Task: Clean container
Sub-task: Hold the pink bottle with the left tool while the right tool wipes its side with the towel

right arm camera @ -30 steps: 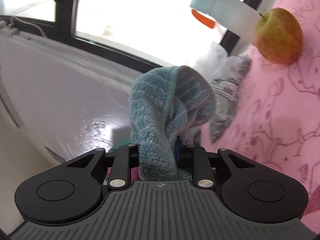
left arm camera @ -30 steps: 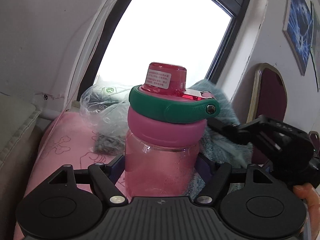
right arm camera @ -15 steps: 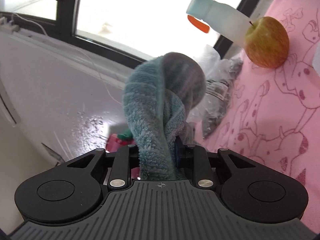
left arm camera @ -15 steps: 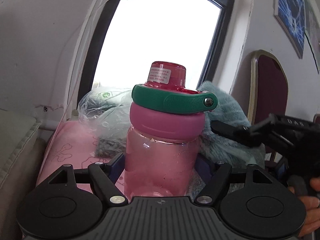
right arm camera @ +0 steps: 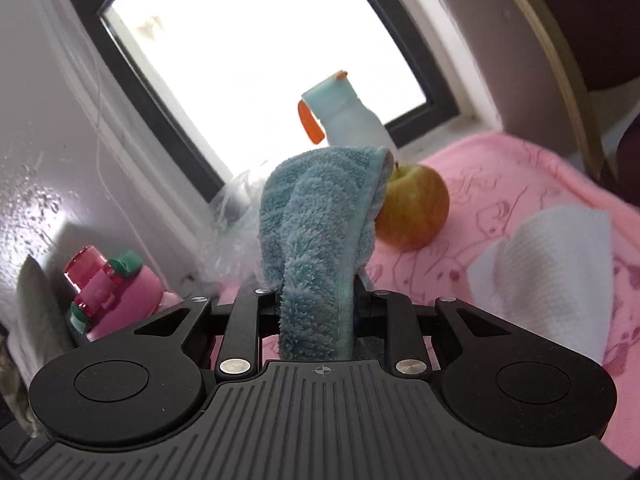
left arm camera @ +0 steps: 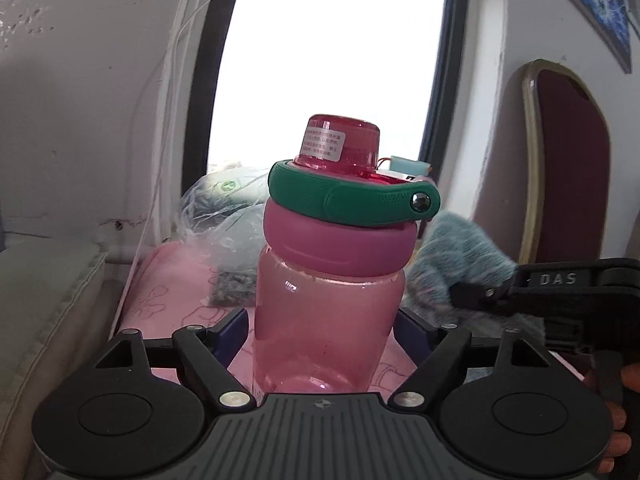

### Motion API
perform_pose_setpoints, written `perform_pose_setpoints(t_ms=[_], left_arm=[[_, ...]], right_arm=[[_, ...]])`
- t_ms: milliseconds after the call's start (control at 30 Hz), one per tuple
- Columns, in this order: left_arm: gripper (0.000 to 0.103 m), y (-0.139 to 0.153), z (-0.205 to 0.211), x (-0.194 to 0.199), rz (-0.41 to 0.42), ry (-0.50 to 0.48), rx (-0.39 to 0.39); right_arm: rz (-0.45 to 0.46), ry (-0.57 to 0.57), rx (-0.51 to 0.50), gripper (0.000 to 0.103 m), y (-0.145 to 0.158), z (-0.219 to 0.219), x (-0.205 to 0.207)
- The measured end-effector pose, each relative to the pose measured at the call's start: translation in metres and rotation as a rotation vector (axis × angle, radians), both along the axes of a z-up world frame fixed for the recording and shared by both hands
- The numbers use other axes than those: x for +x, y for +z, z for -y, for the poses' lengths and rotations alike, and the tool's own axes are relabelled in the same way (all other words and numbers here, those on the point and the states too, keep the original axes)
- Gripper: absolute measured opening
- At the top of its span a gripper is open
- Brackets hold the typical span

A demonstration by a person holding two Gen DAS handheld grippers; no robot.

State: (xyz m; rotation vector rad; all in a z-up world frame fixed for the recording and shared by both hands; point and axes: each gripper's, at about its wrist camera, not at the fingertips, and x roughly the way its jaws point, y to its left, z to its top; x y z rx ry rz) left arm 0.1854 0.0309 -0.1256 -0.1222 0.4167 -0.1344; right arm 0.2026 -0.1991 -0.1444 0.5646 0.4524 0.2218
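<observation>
My left gripper pinches the pink bottle around its lower body, both fingers pressed to its sides; the bottle stands upright, green carry loop slanting across its pink collar, red cap on top. Beneath it lies the pink blanket, whose left edge meets a pale cushion. A clear plastic bag sits behind the bottle at the blanket's far edge under the window.

My right gripper is clamped on the blue-green cloth, which stands up out of the fingers in a folded hump. In the left wrist view that cloth is just beside the bottle's right shoulder; contact cannot be judged. In the right wrist view the bottle is low at left, tilted in frame.

Past the cloth: an apple on the blanket, a spray bottle behind it near the window sill, a white paper towel toward the right edge. Bare blanket lies between apple and towel. A chair back rises at the far right.
</observation>
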Motion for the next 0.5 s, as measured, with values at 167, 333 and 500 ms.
perform_pose_setpoints(t_ms=[167, 333, 500], left_arm=[[0.089, -0.001, 0.031, 0.0, -0.084, 0.153, 0.025], [0.087, 0.005, 0.057, 0.006, -0.077, 0.3, 0.152], [0.073, 0.0, 0.054, 0.016, -0.107, 0.316, 0.176]], right_arm=[[-0.044, 0.013, 0.091, 0.025, -0.004, 0.013, 0.0], [-0.078, 0.01, 0.141, 0.025, -0.017, 0.015, 0.012], [-0.088, 0.026, 0.147, 0.026, -0.018, 0.013, 0.013]])
